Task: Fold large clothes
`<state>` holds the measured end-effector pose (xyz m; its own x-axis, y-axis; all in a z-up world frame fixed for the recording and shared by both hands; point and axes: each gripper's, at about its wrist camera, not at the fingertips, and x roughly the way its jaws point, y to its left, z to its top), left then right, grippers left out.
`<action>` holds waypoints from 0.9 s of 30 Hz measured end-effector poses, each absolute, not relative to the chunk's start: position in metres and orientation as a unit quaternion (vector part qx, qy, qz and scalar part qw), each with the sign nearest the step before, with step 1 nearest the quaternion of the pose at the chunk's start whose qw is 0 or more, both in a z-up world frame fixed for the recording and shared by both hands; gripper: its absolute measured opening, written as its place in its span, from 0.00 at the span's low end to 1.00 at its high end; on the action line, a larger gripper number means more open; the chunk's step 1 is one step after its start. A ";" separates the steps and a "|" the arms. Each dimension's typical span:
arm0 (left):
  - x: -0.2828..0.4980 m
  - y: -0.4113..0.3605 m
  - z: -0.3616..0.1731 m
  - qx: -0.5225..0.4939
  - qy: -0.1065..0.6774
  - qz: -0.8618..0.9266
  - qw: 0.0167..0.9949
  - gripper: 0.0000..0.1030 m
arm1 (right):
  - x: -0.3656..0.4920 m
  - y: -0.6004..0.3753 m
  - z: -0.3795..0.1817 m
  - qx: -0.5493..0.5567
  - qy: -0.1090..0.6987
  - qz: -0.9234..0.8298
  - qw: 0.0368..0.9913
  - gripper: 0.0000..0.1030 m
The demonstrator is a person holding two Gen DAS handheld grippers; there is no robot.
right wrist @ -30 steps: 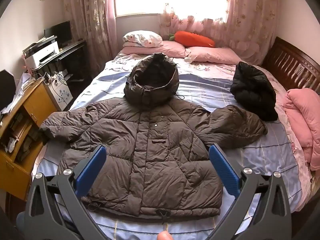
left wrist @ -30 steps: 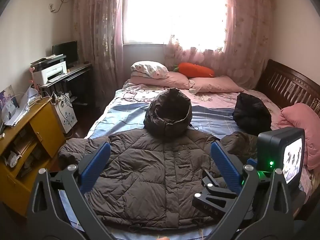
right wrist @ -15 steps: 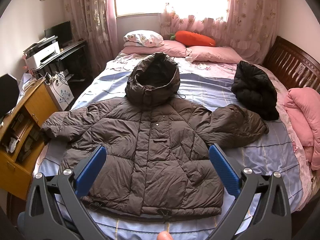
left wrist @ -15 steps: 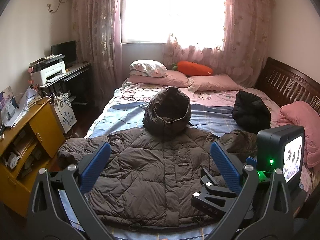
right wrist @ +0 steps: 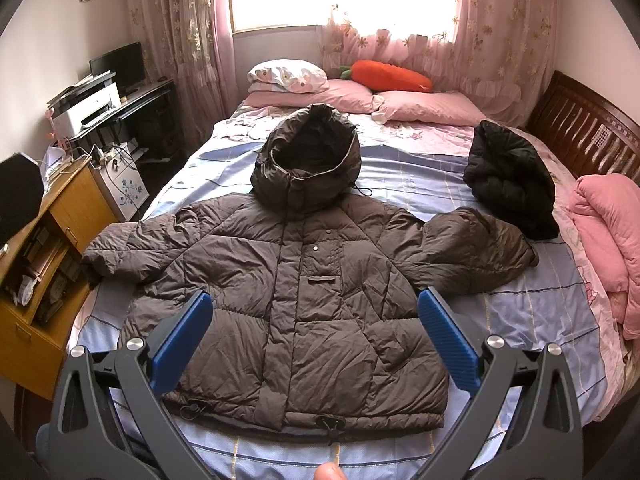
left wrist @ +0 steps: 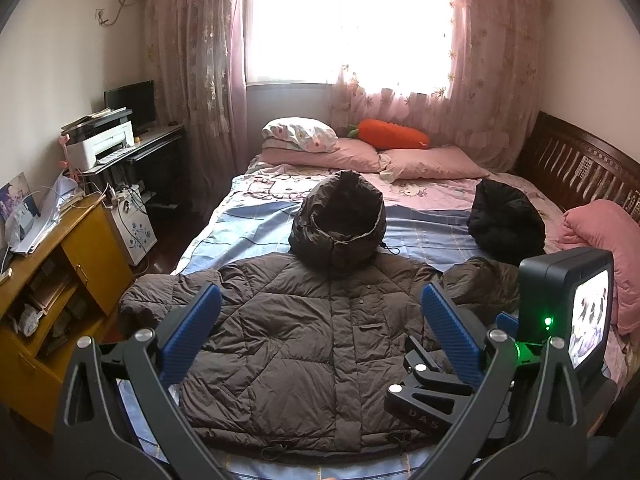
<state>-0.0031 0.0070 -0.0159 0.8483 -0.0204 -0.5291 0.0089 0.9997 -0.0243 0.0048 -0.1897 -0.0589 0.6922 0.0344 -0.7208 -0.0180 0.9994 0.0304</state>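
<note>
A brown hooded puffer jacket [left wrist: 304, 340] [right wrist: 296, 280] lies front-up and spread flat on the bed [left wrist: 248, 224] [right wrist: 536, 304], hood toward the pillows, sleeves out to both sides. My left gripper [left wrist: 320, 320] is open and empty, held above the jacket's lower half. My right gripper [right wrist: 316, 324] is open and empty above the jacket's hem; in the left wrist view its body and lit screen [left wrist: 568, 312] hide part of the jacket's right sleeve.
A black jacket [right wrist: 508, 180] lies bundled at the bed's right. Pink pillows [right wrist: 428, 108], a carrot plush [right wrist: 388, 76] and a pink quilt [right wrist: 604, 240] lie on the bed. A yellow cabinet [right wrist: 52, 248] and printer desk [right wrist: 88, 112] stand left. A wooden headboard [right wrist: 592, 132] runs right.
Both grippers have drawn back and risen slightly, so the jacket sits a little lower and farther in view. The jacket has not moved. Both grippers stay open.
</note>
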 end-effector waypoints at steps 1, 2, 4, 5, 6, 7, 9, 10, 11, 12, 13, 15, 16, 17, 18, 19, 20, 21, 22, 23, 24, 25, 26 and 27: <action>-0.003 0.008 -0.016 -0.010 0.275 -0.008 0.961 0.98 | 0.005 -0.190 -0.059 0.011 0.391 0.015 0.920 0.99; -0.004 0.009 -0.017 -0.010 0.275 -0.008 0.961 0.98 | 0.005 -0.190 -0.059 0.011 0.391 0.015 0.920 0.99; -0.002 0.004 -0.015 -0.009 0.275 -0.007 0.961 0.98 | 0.005 -0.190 -0.059 0.011 0.391 0.015 0.920 0.99; -0.002 0.004 -0.015 -0.009 0.275 -0.007 0.961 0.98 | 0.005 -0.190 -0.059 0.011 0.391 0.015 0.920 0.99; -0.003 0.005 -0.015 -0.009 0.275 -0.007 0.961 0.98 | 0.004 -0.190 -0.059 0.012 0.391 0.015 0.920 0.99; -0.003 0.004 -0.015 -0.009 0.275 -0.007 0.961 0.98 | 0.005 -0.190 -0.059 0.012 0.392 0.015 0.920 0.99; -0.003 0.004 -0.015 -0.008 0.275 -0.007 0.962 0.98 | 0.004 -0.190 -0.059 0.012 0.392 0.015 0.920 0.99; -0.003 0.004 -0.015 -0.008 0.275 -0.007 0.962 0.98 | 0.004 -0.190 -0.059 0.012 0.392 0.016 0.920 0.99; -0.002 0.004 -0.015 -0.008 0.275 -0.008 0.961 0.98 | 0.004 -0.190 -0.059 0.012 0.392 0.016 0.920 0.99; -0.002 0.004 -0.015 -0.008 0.275 -0.008 0.961 0.98 | 0.004 -0.189 -0.059 0.011 0.392 0.015 0.920 0.99; -0.002 0.004 -0.015 -0.008 0.275 -0.008 0.961 0.98 | 0.004 -0.189 -0.059 0.012 0.392 0.015 0.920 0.99; -0.002 0.004 -0.015 -0.008 0.275 -0.007 0.961 0.98 | 0.004 -0.190 -0.059 0.012 0.392 0.016 0.920 0.99; -0.002 0.004 -0.015 -0.008 0.275 -0.007 0.961 0.98 | 0.004 -0.189 -0.059 0.012 0.392 0.015 0.920 0.99; -0.002 0.005 -0.015 -0.008 0.276 -0.007 0.961 0.98 | 0.003 -0.190 -0.059 0.012 0.392 0.015 0.920 0.99; -0.002 0.004 -0.015 -0.008 0.275 -0.007 0.961 0.98 | 0.003 -0.189 -0.059 0.013 0.392 0.016 0.920 0.99; -0.002 0.004 -0.015 -0.008 0.275 -0.007 0.961 0.98 | 0.003 -0.189 -0.059 0.013 0.392 0.016 0.920 0.99; -0.002 0.004 -0.015 -0.008 0.275 -0.007 0.961 0.98 | 0.003 -0.189 -0.059 0.013 0.392 0.016 0.920 0.99; -0.002 0.004 -0.015 -0.007 0.275 -0.007 0.961 0.98 | 0.003 -0.189 -0.059 0.012 0.392 0.015 0.920 0.99; -0.003 0.004 -0.016 -0.007 0.276 -0.007 0.961 0.98 | 0.003 -0.189 -0.058 0.013 0.392 0.016 0.920 0.99; -0.002 0.004 -0.015 -0.007 0.275 -0.008 0.961 0.98 | 0.003 -0.190 -0.058 0.013 0.393 0.016 0.919 0.99; -0.002 0.004 -0.015 -0.007 0.275 -0.007 0.961 0.98 | 0.003 -0.189 -0.058 0.013 0.393 0.016 0.919 0.99; -0.002 0.004 -0.016 -0.007 0.275 -0.007 0.961 0.98 | 0.003 -0.190 -0.058 0.013 0.392 0.016 0.920 0.99; -0.002 0.004 -0.015 -0.007 0.276 -0.007 0.961 0.98 | 0.003 -0.189 -0.058 0.013 0.392 0.016 0.920 0.99; -0.002 0.004 -0.015 -0.007 0.276 -0.008 0.961 0.98 | 0.003 -0.190 -0.058 0.013 0.393 0.016 0.919 0.99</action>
<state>-0.0021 0.0039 -0.0149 0.8478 -0.0190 -0.5300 0.0107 0.9998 -0.0187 0.0029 -0.1897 -0.0582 0.6912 0.0398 -0.7215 -0.0190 0.9991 0.0369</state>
